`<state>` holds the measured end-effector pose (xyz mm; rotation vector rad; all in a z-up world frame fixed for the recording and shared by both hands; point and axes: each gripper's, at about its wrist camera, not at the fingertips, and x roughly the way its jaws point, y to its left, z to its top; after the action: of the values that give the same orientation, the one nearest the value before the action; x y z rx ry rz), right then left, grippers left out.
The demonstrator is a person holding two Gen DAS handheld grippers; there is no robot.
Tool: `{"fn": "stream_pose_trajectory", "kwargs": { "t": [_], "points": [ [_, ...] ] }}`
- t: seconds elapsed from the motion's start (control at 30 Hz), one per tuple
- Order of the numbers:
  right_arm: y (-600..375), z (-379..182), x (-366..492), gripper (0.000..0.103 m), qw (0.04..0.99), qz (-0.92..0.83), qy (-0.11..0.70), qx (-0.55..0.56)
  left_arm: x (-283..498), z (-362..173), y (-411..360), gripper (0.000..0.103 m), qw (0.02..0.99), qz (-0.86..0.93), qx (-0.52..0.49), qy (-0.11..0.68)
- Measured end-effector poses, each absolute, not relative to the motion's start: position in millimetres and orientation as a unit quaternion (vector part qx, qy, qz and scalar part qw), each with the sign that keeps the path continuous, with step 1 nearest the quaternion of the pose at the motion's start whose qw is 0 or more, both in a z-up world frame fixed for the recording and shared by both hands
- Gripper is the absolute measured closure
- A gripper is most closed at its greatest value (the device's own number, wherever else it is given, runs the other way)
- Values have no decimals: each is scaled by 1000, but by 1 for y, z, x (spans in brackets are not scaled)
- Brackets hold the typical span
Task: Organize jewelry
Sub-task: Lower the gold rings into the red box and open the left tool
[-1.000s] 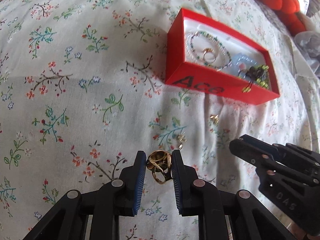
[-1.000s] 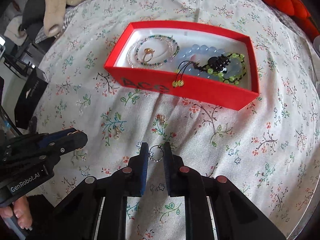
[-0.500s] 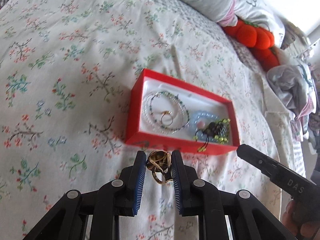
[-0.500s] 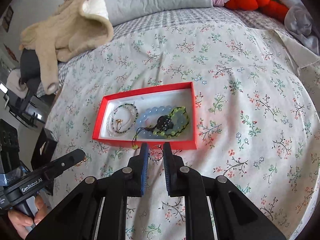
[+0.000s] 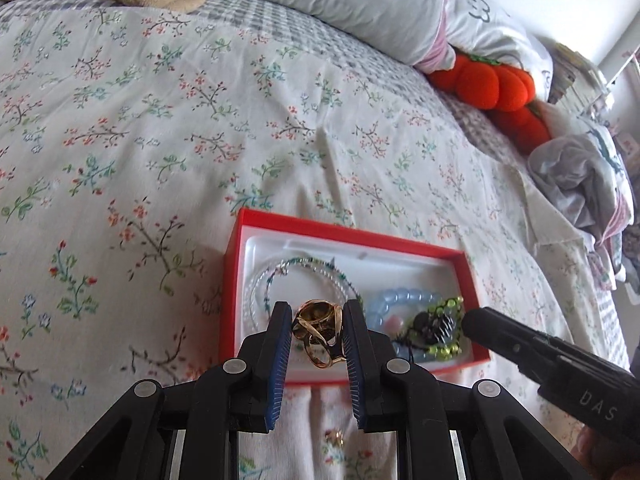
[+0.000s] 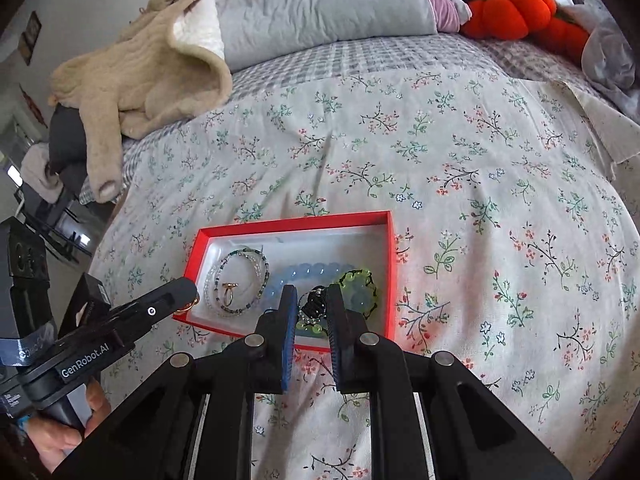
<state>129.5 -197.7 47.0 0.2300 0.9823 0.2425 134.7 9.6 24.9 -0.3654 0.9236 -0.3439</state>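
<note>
Two grippers had risen off the floral bedspread (image 5: 168,128) within the last second and come over the red box (image 5: 472,280) — a second earlier both were low over the cloth, short of it. The left gripper (image 5: 316,332) held a cluster of gold rings (image 5: 318,330) between narrow jaws, poised above the box's near left end, over the beaded bracelets (image 6: 240,280). The right gripper (image 6: 312,308) pinched a thin wire hoop (image 6: 306,306) in nearly closed jaws, above the blue bead bracelet (image 6: 304,272) and green-and-black bracelet (image 6: 356,284). Both pieces looked ready to be let go into the box; one small gold piece (image 5: 334,438) lay loose on the bedspread.
</note>
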Motion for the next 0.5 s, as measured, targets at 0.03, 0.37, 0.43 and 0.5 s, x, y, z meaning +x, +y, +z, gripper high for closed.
{"fn": "stream_pose_trajectory", "kwargs": {
  "t": [0.03, 0.37, 0.43, 0.5],
  "points": [
    [-197, 45, 131, 87, 868, 117, 470, 110, 137, 24, 8, 83, 866, -166, -175, 438],
    [-193, 37, 143, 86, 864, 126, 476, 107, 147, 21, -3, 75, 871, -171, -156, 433],
    [-195, 36, 144, 86, 863, 124, 476, 117, 146, 22, -3, 63, 873, -166, -156, 431],
    [-197, 35, 145, 86, 861, 125, 477, 126, 145, 25, -1, 63, 875, -162, -154, 431]
  ]
}}
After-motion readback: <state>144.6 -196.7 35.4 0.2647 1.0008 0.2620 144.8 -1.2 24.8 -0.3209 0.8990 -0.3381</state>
